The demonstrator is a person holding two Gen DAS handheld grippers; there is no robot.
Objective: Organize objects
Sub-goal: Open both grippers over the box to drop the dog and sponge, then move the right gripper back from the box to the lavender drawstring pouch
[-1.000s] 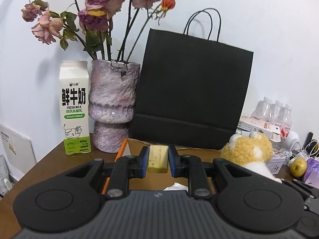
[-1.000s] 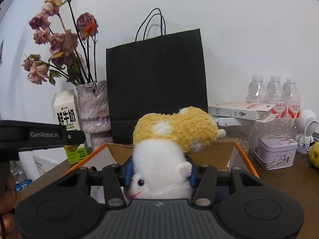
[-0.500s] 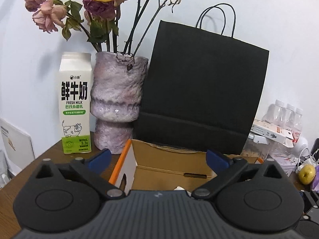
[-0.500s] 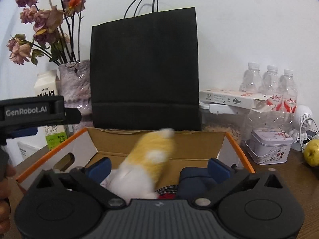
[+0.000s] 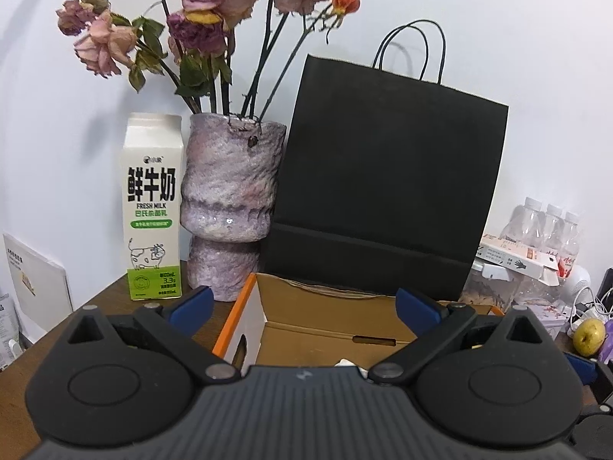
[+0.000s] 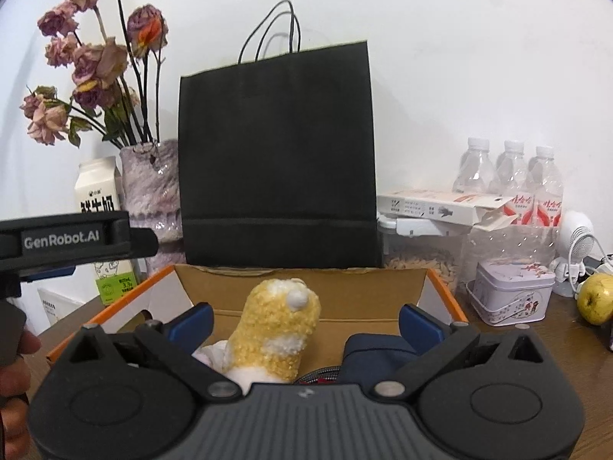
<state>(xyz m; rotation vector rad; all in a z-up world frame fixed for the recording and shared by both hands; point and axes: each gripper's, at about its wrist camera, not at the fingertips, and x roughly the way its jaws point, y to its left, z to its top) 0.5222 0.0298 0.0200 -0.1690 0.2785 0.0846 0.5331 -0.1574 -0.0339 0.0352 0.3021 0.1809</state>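
Note:
An open cardboard box [image 5: 337, 326] [image 6: 440, 283] with orange edges sits on the wooden table in front of both grippers. In the right wrist view a yellow and white plush toy [image 6: 276, 326] lies in the box beside a dark blue pouch [image 6: 375, 356]. My right gripper [image 6: 304, 322] hangs open over the box, with the toy below it and untouched by the pads. My left gripper [image 5: 302, 306] is open above the box's left part, with nothing between its fingers. The left gripper's body [image 6: 69, 237] shows at the left of the right wrist view.
Behind the box stand a black paper bag [image 5: 383, 176], a purple vase of dried roses [image 5: 230, 207] and a milk carton [image 5: 153, 207]. To the right are water bottles [image 6: 509, 176], a flat white carton [image 6: 440, 203], a small tin [image 6: 513, 291] and a yellow-green apple [image 6: 595, 299].
Both grippers opened. The left one let go of a yellowish block, now out of sight. The right one released the plush toy, which dropped into the box.

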